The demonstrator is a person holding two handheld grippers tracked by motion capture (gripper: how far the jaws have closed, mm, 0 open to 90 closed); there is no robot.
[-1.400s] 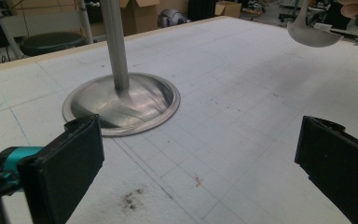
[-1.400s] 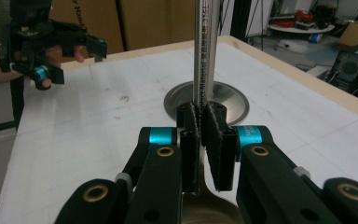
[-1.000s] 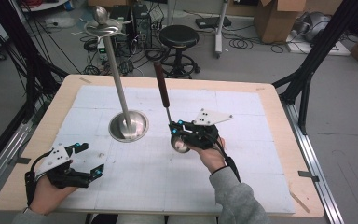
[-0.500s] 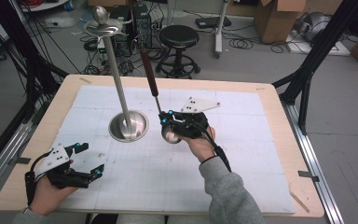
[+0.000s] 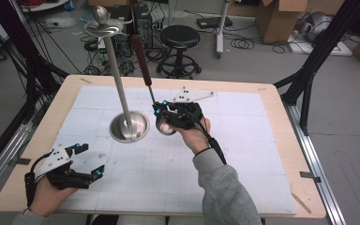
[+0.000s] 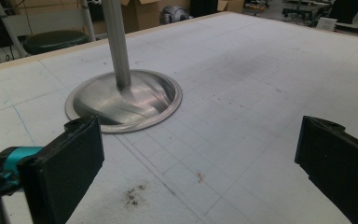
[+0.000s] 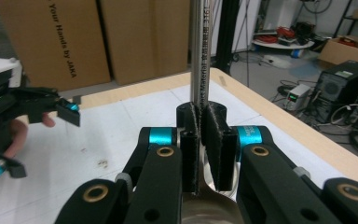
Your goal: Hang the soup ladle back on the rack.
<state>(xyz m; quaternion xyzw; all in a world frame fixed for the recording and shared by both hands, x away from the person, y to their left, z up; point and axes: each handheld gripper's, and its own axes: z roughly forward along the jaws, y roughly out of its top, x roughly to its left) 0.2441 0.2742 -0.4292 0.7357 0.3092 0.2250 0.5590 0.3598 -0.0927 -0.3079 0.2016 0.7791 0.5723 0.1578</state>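
1. the right gripper (image 5: 165, 114) is near the middle of the tabletop (image 5: 272, 101), its jaws closed tight on the thin metal shaft of a ladle (image 5: 146, 79).
2. in the high view the ladle's round steel bowl (image 5: 165, 126) sits low beside the gripper, just right of the stand's base, and its dark red-brown handle (image 5: 140, 50) rises up and tilts away to the left.
3. in the right gripper view the shaft (image 7: 198, 51) runs straight up between the two black pads (image 7: 219, 140).
4. a metal stand (image 5: 122, 101) has a dished round base (image 6: 123, 100) on the white gridded mat (image 5: 243, 154) and a tall pole topped by a small disc.
5. the left gripper (image 5: 86, 161) is at the near left corner, held in the left hand (image 5: 47, 194), jaws spread wide with nothing between them, well apart from the stand.
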